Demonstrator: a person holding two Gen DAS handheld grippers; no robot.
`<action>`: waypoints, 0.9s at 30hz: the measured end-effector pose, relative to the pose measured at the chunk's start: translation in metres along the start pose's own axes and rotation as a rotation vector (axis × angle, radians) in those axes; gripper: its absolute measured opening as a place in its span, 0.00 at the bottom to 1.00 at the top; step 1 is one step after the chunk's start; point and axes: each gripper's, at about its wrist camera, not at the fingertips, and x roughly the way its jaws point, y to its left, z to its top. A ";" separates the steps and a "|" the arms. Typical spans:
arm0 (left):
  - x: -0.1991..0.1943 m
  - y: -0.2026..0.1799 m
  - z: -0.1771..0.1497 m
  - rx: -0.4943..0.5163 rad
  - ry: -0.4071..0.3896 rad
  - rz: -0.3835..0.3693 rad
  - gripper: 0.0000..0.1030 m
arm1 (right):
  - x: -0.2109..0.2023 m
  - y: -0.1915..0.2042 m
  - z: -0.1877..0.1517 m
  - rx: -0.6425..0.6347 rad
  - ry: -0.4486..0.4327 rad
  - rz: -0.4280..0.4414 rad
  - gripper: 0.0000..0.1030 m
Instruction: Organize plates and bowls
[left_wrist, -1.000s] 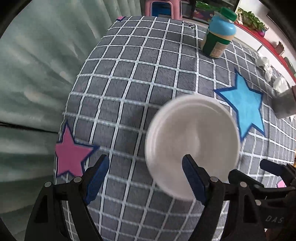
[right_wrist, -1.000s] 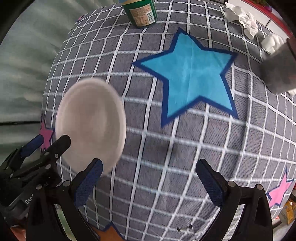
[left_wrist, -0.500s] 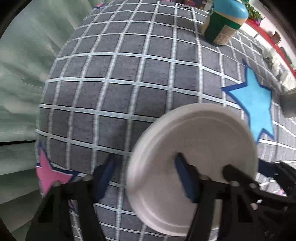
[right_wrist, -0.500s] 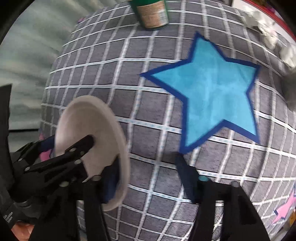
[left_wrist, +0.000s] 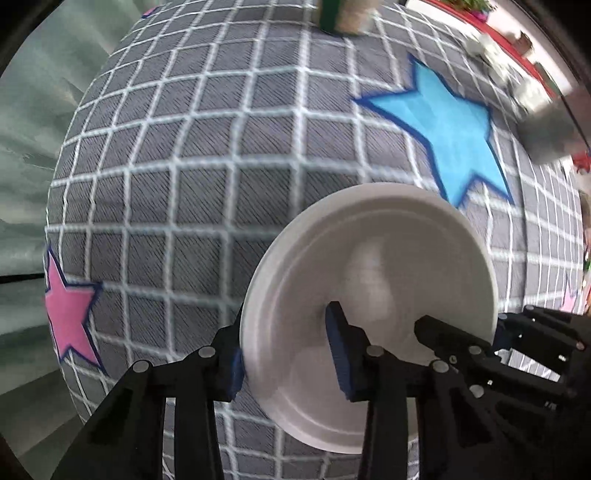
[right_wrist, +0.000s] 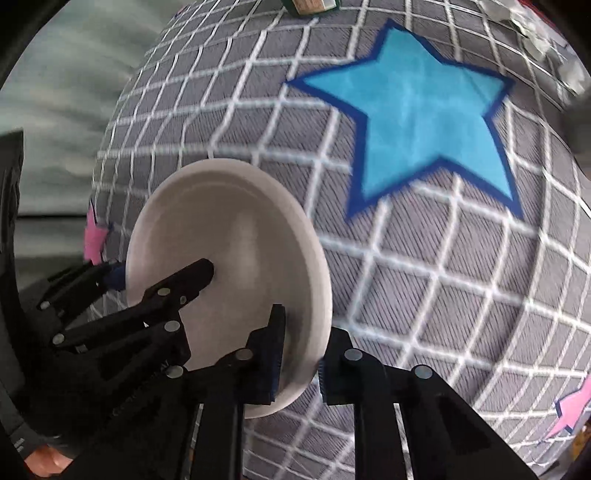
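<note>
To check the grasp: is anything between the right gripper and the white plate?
Nothing visible: the white plate has its rim between the fingers of the right gripper; the left gripper straddles its opposite rim.

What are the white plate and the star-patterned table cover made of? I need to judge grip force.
White plate: looks like ceramic or hard plastic, smooth with a soft sheen; which one is unclear. Table cover: woven fabric, matte grey with visible thread texture and white grid lines.

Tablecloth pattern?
Tablecloth: grey with white grid, blue and pink stars. Clearest in right wrist view.
</note>
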 end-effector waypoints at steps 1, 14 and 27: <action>0.001 -0.005 -0.006 0.008 0.002 0.001 0.41 | 0.000 -0.002 -0.007 0.001 0.006 -0.001 0.18; 0.016 -0.092 -0.087 0.087 0.057 -0.019 0.40 | 0.002 -0.043 -0.094 0.088 0.060 0.007 0.18; -0.044 -0.152 -0.143 0.141 -0.023 -0.044 0.40 | -0.063 -0.063 -0.161 0.147 -0.034 -0.019 0.18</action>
